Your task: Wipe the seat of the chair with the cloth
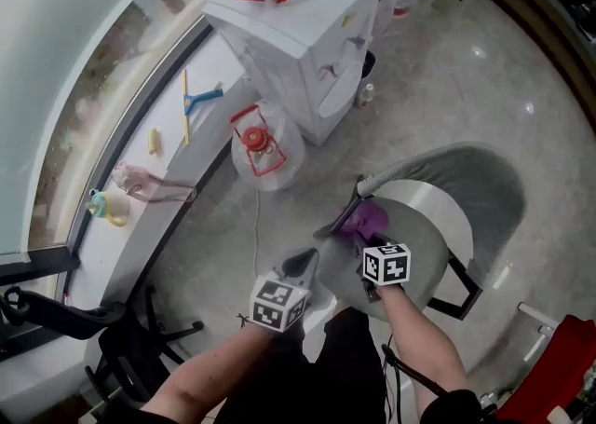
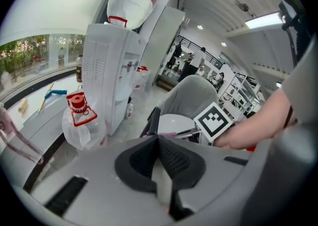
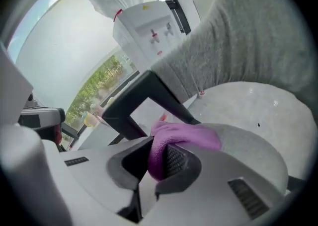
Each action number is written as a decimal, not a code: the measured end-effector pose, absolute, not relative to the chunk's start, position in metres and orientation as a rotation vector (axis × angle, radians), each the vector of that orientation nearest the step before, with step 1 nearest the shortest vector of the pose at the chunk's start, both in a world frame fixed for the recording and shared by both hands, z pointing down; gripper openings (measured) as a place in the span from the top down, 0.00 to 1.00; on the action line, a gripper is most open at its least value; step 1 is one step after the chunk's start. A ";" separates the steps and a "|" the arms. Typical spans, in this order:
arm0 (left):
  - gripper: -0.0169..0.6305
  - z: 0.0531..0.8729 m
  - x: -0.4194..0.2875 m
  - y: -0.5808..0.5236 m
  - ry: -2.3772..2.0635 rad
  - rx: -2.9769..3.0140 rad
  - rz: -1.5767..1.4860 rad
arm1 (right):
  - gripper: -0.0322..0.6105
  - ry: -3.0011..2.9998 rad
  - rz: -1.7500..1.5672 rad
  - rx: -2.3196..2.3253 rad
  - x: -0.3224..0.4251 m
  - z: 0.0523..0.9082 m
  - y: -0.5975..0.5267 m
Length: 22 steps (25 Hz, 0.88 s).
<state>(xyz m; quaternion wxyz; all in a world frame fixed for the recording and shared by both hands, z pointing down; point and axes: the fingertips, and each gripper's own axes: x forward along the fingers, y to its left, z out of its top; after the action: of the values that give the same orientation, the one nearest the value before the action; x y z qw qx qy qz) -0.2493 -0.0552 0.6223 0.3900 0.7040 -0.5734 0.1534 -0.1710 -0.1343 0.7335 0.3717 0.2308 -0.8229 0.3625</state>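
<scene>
A grey chair with a pale round seat [image 1: 424,217] [image 3: 248,106] stands right of centre in the head view; its fabric back [image 1: 484,180] [image 3: 258,36] curves behind. My right gripper [image 1: 358,225] [image 3: 158,156] is shut on a purple cloth [image 1: 365,219] [image 3: 184,138], held at the seat's left edge beside the black armrest [image 3: 149,93]. My left gripper [image 1: 303,266] [image 2: 158,138] hangs left of the chair with its jaws pressed together and nothing between them. In the left gripper view the chair [image 2: 191,93] and the right gripper's marker cube [image 2: 214,120] show ahead.
A white water dispenser [image 1: 298,40] [image 2: 107,71] stands behind, with a clear red-capped water jug [image 1: 264,147] [image 2: 82,123] on the floor beside it. A window sill [image 1: 158,161] with small items runs along the left. Black office chair parts [image 1: 112,338] sit at lower left.
</scene>
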 end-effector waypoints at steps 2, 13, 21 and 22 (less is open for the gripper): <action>0.96 0.603 -0.249 -0.059 -1.449 1.829 0.379 | 0.91 -2.139 0.932 0.639 -0.163 0.707 -0.134; 0.96 0.505 -0.226 -0.069 -1.378 2.074 0.339 | 0.90 -2.347 0.825 0.872 -0.120 0.557 -0.112; 0.96 0.414 -0.202 -0.067 -1.319 2.334 0.307 | 0.90 -2.508 0.716 1.149 -0.084 0.436 -0.098; 0.96 0.404 -0.199 -0.065 -1.298 2.361 0.291 | 0.90 -2.530 0.684 1.171 -0.080 0.422 -0.095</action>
<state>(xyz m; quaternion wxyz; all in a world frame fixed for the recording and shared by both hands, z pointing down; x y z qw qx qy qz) -0.1985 -0.0654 0.4042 0.2140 0.8510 -0.4680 0.1048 -0.0804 -0.0950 0.4216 0.1353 0.4044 -0.8732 0.2361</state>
